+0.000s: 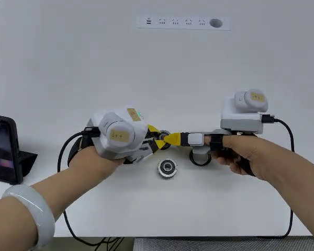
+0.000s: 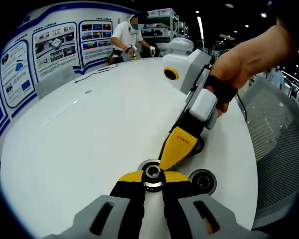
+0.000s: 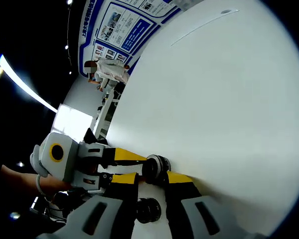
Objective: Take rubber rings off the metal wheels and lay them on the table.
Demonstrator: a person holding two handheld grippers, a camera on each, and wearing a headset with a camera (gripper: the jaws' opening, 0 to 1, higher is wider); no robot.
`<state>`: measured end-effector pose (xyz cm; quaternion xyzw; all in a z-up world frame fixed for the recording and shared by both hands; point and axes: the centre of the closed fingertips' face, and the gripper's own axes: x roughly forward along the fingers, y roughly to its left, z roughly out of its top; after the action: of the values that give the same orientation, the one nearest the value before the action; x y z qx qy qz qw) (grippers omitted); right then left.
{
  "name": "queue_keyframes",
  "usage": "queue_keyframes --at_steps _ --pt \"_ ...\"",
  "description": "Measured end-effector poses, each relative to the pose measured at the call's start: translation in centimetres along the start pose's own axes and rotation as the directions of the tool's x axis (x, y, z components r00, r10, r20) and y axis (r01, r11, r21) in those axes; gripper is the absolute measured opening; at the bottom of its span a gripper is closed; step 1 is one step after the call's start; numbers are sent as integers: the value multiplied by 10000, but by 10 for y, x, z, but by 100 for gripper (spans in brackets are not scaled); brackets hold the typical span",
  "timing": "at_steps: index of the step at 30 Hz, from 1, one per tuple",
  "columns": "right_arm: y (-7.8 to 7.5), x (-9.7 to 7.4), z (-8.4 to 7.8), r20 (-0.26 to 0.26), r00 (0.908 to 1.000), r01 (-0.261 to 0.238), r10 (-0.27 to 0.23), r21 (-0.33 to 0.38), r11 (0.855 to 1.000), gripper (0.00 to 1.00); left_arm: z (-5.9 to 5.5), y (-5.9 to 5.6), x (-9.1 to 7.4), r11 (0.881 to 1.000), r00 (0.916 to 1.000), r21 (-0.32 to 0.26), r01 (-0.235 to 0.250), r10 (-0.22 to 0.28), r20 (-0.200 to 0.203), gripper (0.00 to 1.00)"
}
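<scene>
Left gripper view: the metal wheel (image 2: 152, 172) sits clamped between the yellow tips of the left gripper (image 2: 153, 178). Its hub face is turned toward that camera, and its black rubber ring (image 2: 145, 164) is still around the rim.

The right gripper (image 2: 167, 157) comes in from 1 o'clock, and its yellow tip touches the wheel's edge at that side. In the right gripper view its own jaws stand narrow with the wheel at their tips. Whether they actually pinch the ring or merely rest against it, I cannot tell.

In the head view the wheel is between the two grippers, at 3 o'clock from the left one and 9 o'clock from the right one. Both are equally close.

My reading is that the left gripper serves as the vice and the right does the peeling. The axle seems to point back toward the left gripper's camera. The ring would therefore have to be lifted over the rim and drawn off along that axis, not pulled sideways.

A second wheel (image 1: 167, 168) lies flat on the white table (image 1: 94, 63) at 6 o'clock from the held one, with its ring apparently on. At about 4 o'clock, under the right gripper, lies a loose black ring (image 1: 200, 164), seemingly one already off. A power strip (image 1: 183, 22) sits far off at 12 o'clock.
</scene>
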<state>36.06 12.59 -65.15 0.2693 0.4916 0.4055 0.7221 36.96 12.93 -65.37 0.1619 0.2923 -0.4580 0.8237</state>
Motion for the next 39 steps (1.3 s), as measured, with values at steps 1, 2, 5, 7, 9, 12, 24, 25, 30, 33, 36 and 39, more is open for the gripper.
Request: queue_keyframes --at_steps 1,2,5,7,9,12,24,25,30,33,36,39 --pt "0 0 0 -11 10000 19 -19 -56 10000 23 0 0 0 10000 10000 -7 -3 3 2 13" --pt "1 0 0 -5 10000 18 -18 -52 10000 23 0 0 0 10000 10000 1 -7 7 -1 13" --pt "1 -1 0 1 10000 15 -15 -52 10000 23 0 1 0 10000 10000 4 -8 8 -1 13" --pt "1 -2 1 14 10000 13 -13 -81 10000 23 0 1 0 10000 10000 -2 -10 10 -6 13" --pt "1 -3 1 40 10000 7 -7 -89 10000 23 0 1 0 10000 10000 10 -11 11 -12 13" --pt "0 -4 1 50 10000 25 -24 -109 9999 22 0 1 0 10000 10000 13 -10 10 -9 13" --pt "-6 -5 2 46 9998 216 -216 -167 9996 14 0 0 0 10000 10000 -7 -13 13 5 13" --pt "-6 -4 2 40 9997 230 -229 -171 9996 14 0 0 0 10000 10000 -9 -13 14 8 13" --pt "-10 -5 2 40 9990 452 -451 -252 9987 9 0 0 0 10000 10000 -14 -13 13 12 13" --pt "-12 -5 3 42 9985 540 -539 -291 9981 5 -1 0 0 10000 10000 -10 -10 10 8 13" --pt "-13 -5 3 60 9986 530 -528 -346 9980 3 -1 1 1 10000 10000 0 -6 6 6 13" --pt "-13 -5 3 56 9986 521 -520 -345 9980 3 -1 0 0 10000 10000 7 9 -9 9 13"
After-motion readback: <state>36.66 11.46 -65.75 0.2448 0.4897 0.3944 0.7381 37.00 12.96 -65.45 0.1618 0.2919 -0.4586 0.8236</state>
